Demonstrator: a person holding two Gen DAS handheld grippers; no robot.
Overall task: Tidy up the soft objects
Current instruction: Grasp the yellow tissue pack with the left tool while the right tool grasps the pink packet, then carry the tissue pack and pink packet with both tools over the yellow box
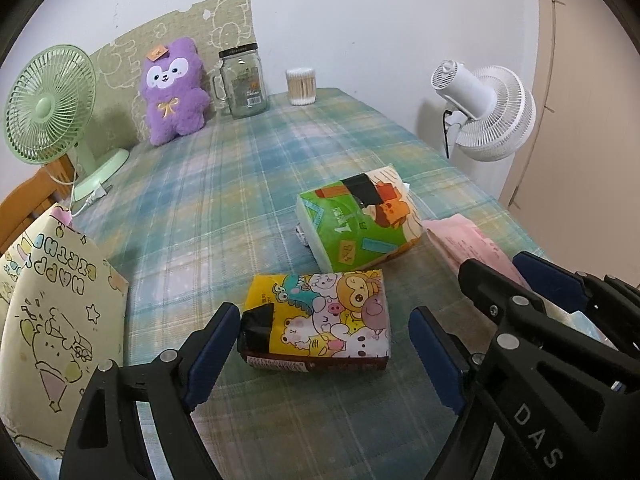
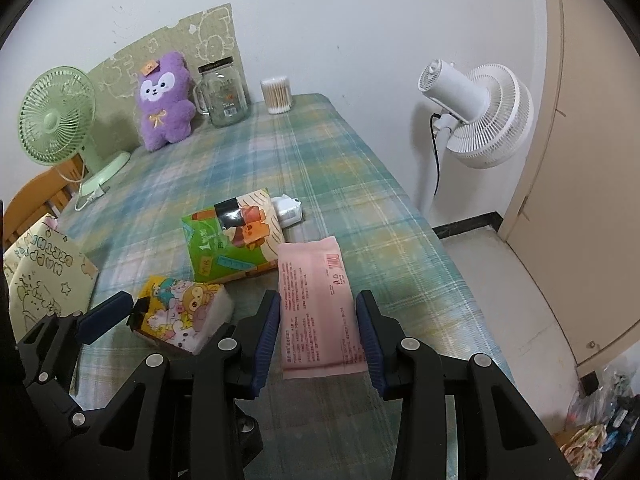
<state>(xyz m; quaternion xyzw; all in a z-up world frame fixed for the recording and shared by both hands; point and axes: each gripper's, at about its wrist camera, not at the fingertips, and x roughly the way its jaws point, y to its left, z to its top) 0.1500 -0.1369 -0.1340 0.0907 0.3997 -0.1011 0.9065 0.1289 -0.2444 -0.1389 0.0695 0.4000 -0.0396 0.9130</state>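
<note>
Left wrist view: looked down on a plaid cotton tablecloth [image 1: 224, 184], soft blue-green checks. Left gripper [image 1: 320, 356] spread wide, blue rubber pads flanking a glossy yellow cartoon tissue pack [image 1: 320, 320] without touching it; released. Lay flat just beyond, a green tissue pack [image 1: 360, 224], plump and rectangular, crinkled plastic wrap. Just right of that, a pink wipes pack [image 1: 468, 244], partly hidden behind the black frame of the right gripper [image 1: 520, 280]. At the left edge, a cream paper gift bag [image 1: 56, 320] printed with line-drawn bears. At the far end, a fuzzy purple plush [image 1: 172, 92], a clear glass mug jar [image 1: 242, 80] with black lid, a round tub of cotton swabs [image 1: 301, 86]. Mint desk fan [image 1: 48, 104] left, white pedestal fan [image 1: 488, 112] right.

Right wrist view: right gripper [image 2: 318, 336] clenched on the pink wipes pack [image 2: 316, 304], 2 blue pads pressed against its long smooth sides. Yellow cartoon tissue pack [image 2: 184, 312] just left, between the pads of the left gripper [image 2: 168, 320]; green tissue pack [image 2: 232, 240] beyond, touching a small white packet [image 2: 288, 210].
</note>
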